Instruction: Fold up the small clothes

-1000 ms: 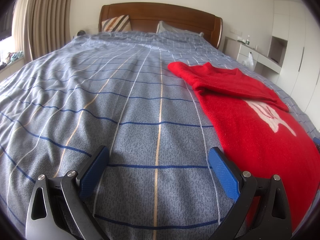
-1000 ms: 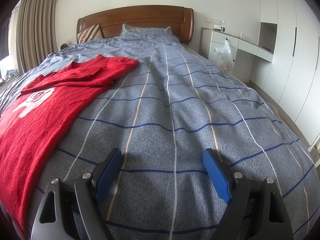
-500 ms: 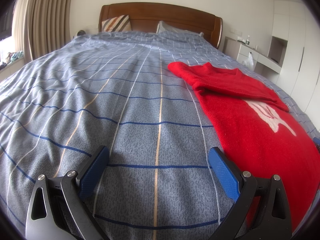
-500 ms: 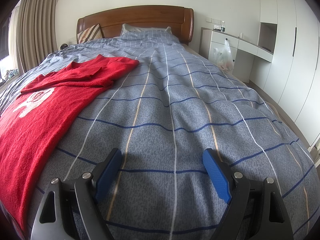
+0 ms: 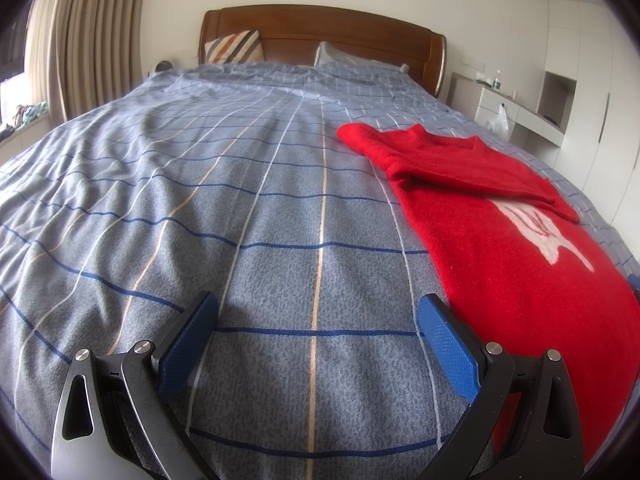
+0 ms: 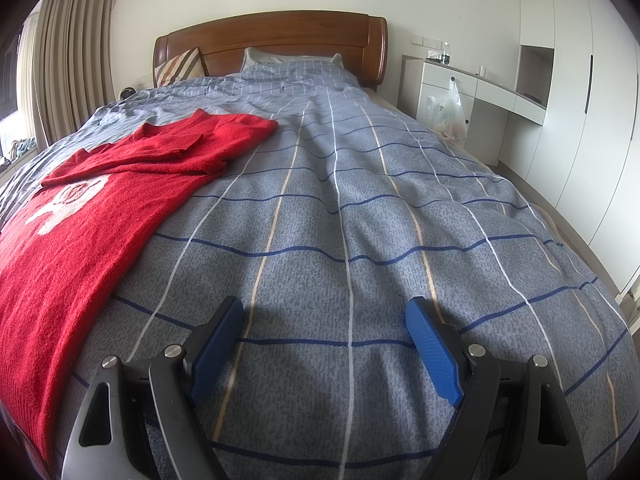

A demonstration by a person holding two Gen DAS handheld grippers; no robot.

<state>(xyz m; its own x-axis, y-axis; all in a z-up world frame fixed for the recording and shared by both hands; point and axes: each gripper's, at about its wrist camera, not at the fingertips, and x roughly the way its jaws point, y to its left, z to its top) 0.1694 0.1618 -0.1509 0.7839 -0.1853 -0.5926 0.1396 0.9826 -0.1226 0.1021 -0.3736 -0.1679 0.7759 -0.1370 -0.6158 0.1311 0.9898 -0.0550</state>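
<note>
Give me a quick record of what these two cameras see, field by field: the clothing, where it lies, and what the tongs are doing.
garment: red sweater with a white design, sleeves folded across its upper part
surface: blue-grey checked bedspread
position: between the two tongs, right of the left one, left of the right one
left tongs: open, empty, over bare bedspread
right tongs: open, empty, over bare bedspread
background: wooden headboard, striped cushion, plastic bag hanging on white desk

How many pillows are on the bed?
2: a striped pillow leaning on the headboard at the left, and a grey-blue pillow beside it. The blanket may hide others.
</note>
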